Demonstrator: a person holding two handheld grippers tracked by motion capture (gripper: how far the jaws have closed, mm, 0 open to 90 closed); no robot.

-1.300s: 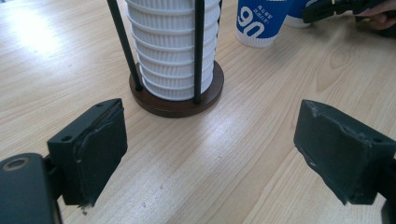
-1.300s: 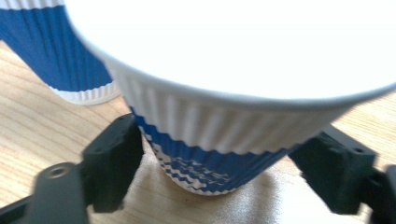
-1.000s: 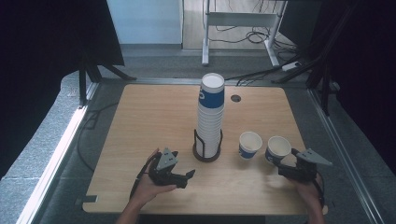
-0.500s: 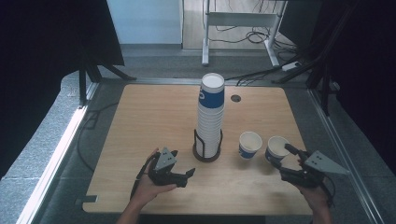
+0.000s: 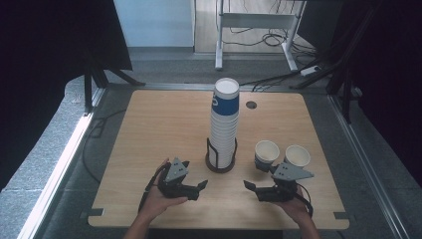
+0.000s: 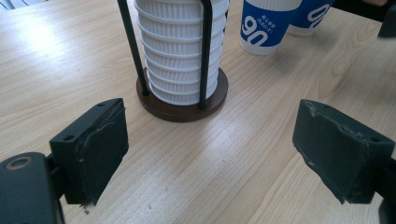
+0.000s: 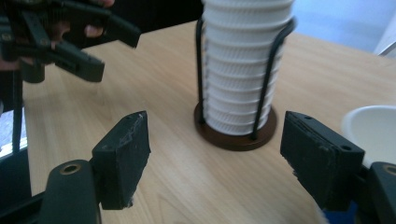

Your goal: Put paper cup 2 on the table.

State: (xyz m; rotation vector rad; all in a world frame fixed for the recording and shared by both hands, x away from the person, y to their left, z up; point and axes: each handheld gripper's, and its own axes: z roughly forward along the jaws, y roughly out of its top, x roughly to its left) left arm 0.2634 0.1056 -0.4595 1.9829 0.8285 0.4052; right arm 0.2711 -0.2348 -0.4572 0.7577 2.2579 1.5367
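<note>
A tall stack of white paper cups [image 5: 225, 124], the top one banded in blue, stands in a black wire holder on a round brown base [image 5: 220, 167] at the table's middle. Two loose cups [image 5: 266, 152] [image 5: 297, 155] stand upright to its right. My left gripper [image 5: 201, 188] rests at the front left of the holder, open, with bare wood between its pads [image 6: 212, 149]. My right gripper [image 5: 250, 188] is at the front, just below the loose cups. It points left at the holder and stands open on nothing [image 7: 219, 154]. The two grippers' tips face each other.
The wooden table [image 5: 164, 124] has a small round cable hole [image 5: 251, 105] at the back. In the right gripper view a white cup rim [image 7: 373, 130] sits close to the right jaw. Cables and a metal frame lie on the floor beyond the table.
The right gripper has swung left from beside the right-hand cup to the front of the cups and now points at the holder. The left gripper has stayed where it was.
</note>
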